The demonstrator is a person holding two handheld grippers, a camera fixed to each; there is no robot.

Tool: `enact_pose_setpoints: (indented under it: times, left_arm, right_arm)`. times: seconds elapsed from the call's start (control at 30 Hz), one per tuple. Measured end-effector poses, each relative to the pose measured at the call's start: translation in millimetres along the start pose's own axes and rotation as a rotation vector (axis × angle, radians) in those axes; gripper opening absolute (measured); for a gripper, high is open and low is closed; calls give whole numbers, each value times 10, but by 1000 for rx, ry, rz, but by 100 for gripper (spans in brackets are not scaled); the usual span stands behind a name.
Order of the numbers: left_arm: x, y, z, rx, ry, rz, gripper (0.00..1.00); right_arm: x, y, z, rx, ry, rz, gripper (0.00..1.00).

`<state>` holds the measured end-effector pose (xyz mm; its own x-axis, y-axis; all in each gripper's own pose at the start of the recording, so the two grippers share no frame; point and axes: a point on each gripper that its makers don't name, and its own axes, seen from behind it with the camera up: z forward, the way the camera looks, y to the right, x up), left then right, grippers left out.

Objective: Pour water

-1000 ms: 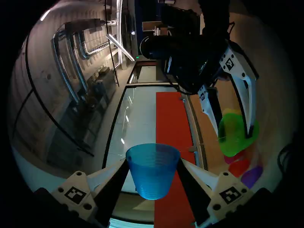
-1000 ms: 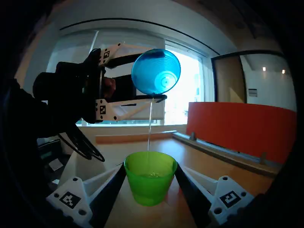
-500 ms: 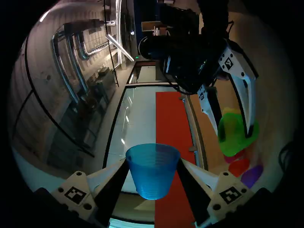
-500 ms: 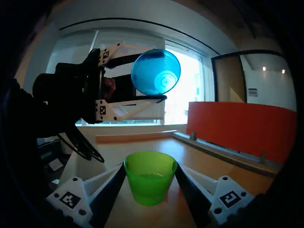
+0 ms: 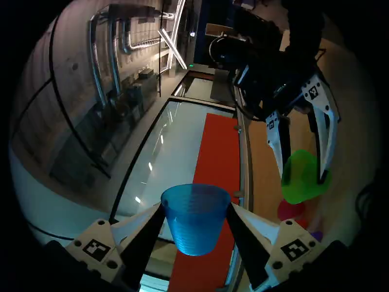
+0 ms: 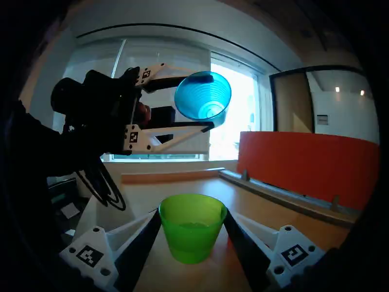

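The left gripper (image 5: 196, 214) clamps both fingers on a translucent blue plastic cup (image 5: 196, 228), tapered and faintly ribbed. In the right gripper view it hangs tipped on its side, mouth toward the camera, above and apart from a green cup (image 6: 192, 233). The right gripper (image 6: 192, 216) is closed on that glossy, translucent green cup, upright over a smooth wooden tabletop (image 6: 257, 207) with a little water inside, near a red partition (image 6: 311, 160).
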<state>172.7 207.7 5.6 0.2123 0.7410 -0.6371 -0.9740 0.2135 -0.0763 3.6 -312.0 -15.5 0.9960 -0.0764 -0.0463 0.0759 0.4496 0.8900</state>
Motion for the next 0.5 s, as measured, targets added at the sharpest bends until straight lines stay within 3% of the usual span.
enact_pose_setpoints:
  times: [0.3, 0.5]
  left_arm:
    - [-98, 0, -4, 0, -5, -279, 85]
    - [-159, -59, -21, 16, -8, -437, 85]
  right_arm:
    - [5, 16, -17, -4, 2, -4, 91]
    - [13, 11, -22, -7, -1, -6, 91]
